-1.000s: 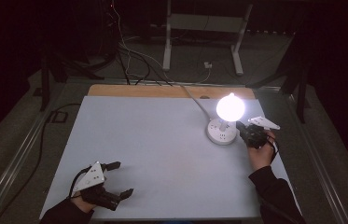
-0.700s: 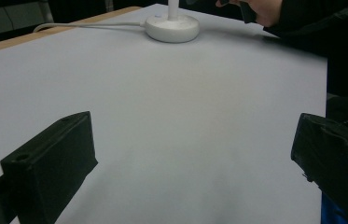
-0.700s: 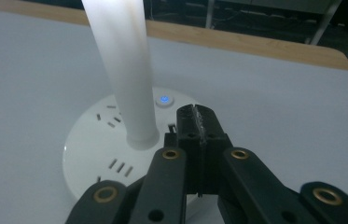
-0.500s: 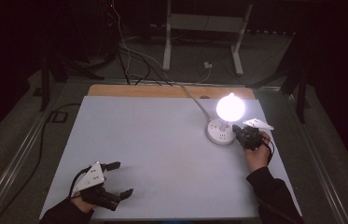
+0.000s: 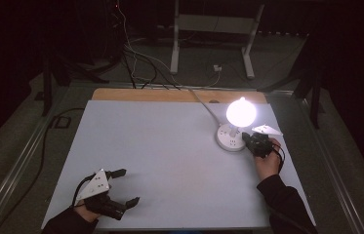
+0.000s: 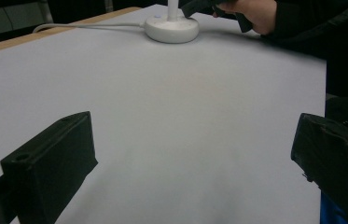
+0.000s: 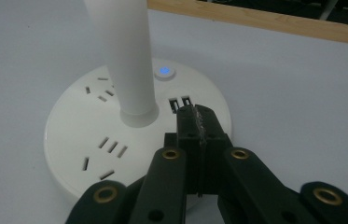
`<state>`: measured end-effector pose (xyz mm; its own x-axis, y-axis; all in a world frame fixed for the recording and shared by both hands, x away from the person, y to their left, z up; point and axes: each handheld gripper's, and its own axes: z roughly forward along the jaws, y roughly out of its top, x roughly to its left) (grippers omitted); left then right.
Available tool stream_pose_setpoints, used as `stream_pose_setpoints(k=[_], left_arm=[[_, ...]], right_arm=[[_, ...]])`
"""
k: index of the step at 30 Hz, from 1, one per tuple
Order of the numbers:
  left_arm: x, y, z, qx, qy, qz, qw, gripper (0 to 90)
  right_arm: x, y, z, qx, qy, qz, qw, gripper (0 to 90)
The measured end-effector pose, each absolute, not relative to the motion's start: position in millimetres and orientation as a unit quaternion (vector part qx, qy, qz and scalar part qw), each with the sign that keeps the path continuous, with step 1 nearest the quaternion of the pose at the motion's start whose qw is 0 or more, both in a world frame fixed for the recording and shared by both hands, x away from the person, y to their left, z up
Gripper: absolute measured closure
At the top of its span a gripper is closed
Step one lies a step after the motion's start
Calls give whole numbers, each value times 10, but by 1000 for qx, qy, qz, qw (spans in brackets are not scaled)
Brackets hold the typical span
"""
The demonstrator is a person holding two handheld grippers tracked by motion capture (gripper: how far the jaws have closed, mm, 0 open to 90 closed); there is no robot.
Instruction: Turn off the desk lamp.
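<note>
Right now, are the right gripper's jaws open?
No, in the right gripper view the right gripper has its two black jaws pressed together with nothing between them, tips over the lamp base.

The lamp stands on the table — far right — just left of the right gripper.

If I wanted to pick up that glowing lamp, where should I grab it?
Probably by the straight white stem, just above the round base. It stands upright and looks slim enough for open jaws to close around, coming in level from the side. The base looks too wide and flat, and the lit globe is round and may be hot. The right gripper is shut over the base.
</note>
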<state>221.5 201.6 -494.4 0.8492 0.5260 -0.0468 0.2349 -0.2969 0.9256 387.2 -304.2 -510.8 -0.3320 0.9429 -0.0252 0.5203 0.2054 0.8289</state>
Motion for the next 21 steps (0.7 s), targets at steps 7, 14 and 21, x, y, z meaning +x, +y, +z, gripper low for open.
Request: stream_pose_setpoints(k=[7, 14, 21], left_arm=[[2212, 2015, -4943, 795, 238, 135, 541, 4], [2212, 2013, -4943, 794, 239, 134, 543, 5], [2217, 2020, -4941, 792, 240, 134, 545, 4]], right_arm=[[3869, -3037, -5112, 504, 725, 375, 283, 900], [3880, -3057, -5111, 514, 719, 381, 271, 900], [3836, -3076, -4976, 505, 714, 395, 281, 900]])
